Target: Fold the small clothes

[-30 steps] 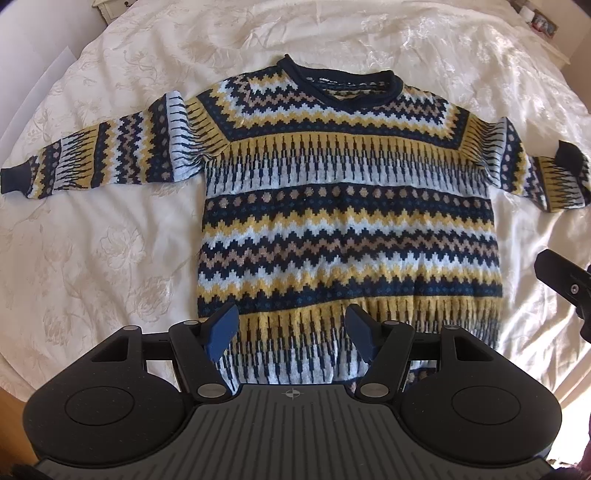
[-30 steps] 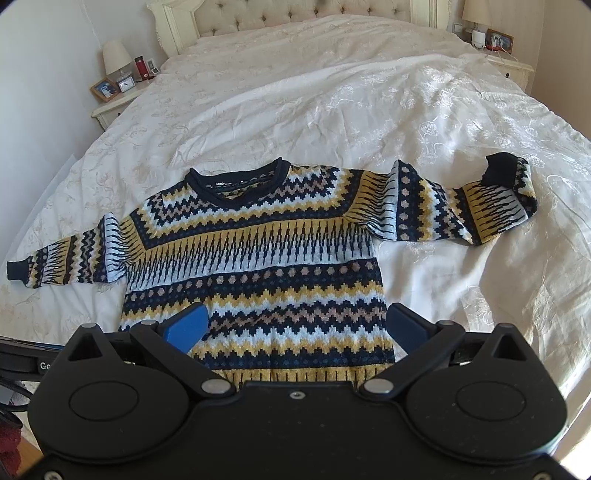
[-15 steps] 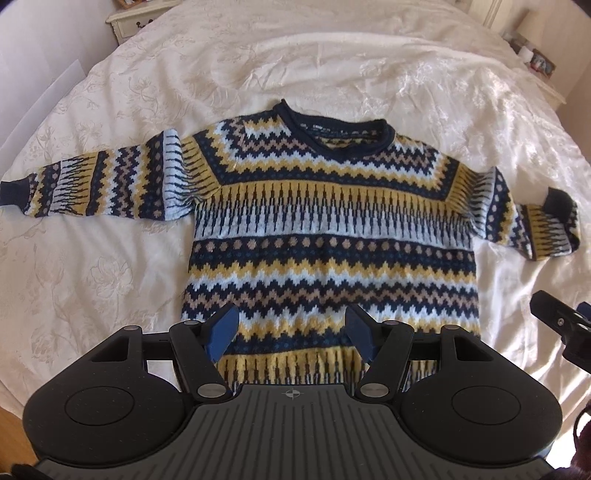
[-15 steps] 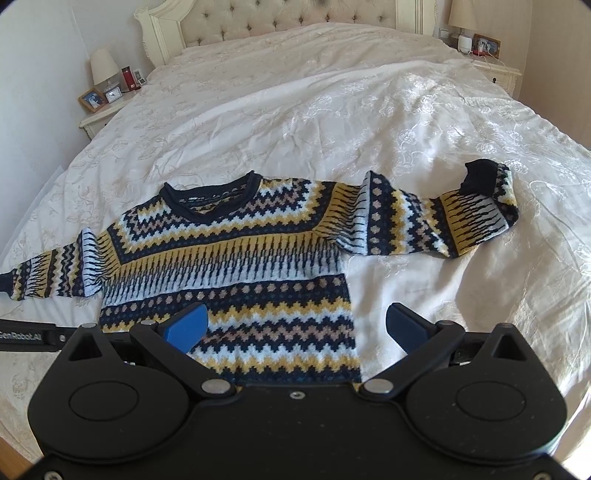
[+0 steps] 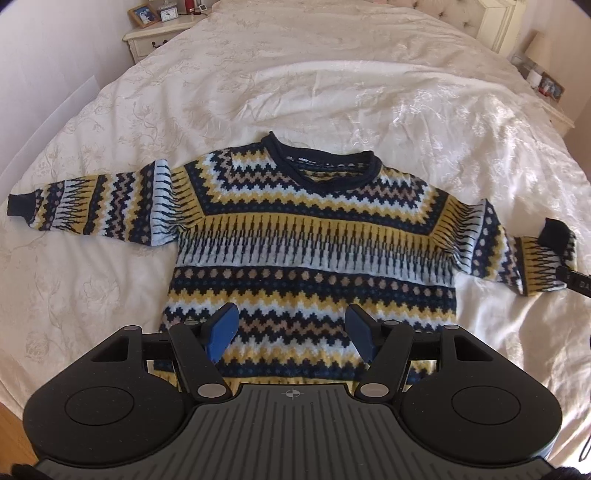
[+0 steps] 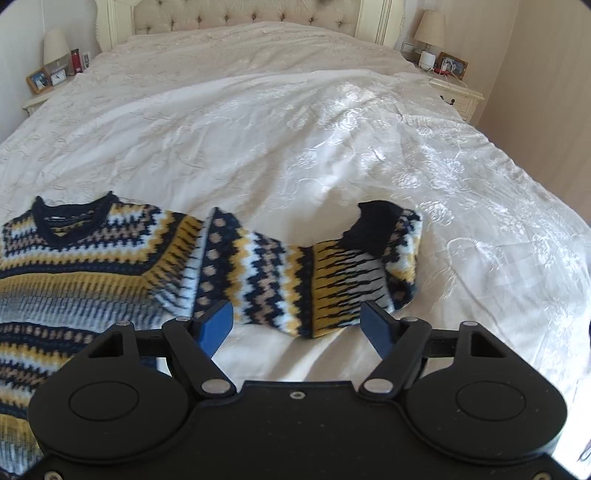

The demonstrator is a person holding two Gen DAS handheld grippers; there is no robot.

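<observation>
A knitted sweater [image 5: 310,236] in navy, yellow, white and tan zigzag bands lies flat and face up on the white bedspread [image 5: 314,92], collar away from me, both sleeves spread sideways. My left gripper [image 5: 291,332] hovers open over the lower hem with nothing between its blue pads. My right gripper [image 6: 297,326] is open above the near edge of the sweater's right sleeve [image 6: 295,273], whose navy cuff [image 6: 373,227] is folded back. A bit of the right gripper [image 5: 576,282] shows beside that cuff in the left wrist view.
The bed fills both views, with a tufted headboard [image 6: 243,14] at the far end. Nightstands with lamps, frames and small items stand at the far left [image 6: 48,81] and far right [image 6: 450,85]. Wooden floor [image 5: 7,432] shows at the near left bed edge.
Both grippers have pulled back and tilted up, so more of the bed shows. The right gripper has swung rightwards from the sweater's body to over the right sleeve. The sweater has not moved.
</observation>
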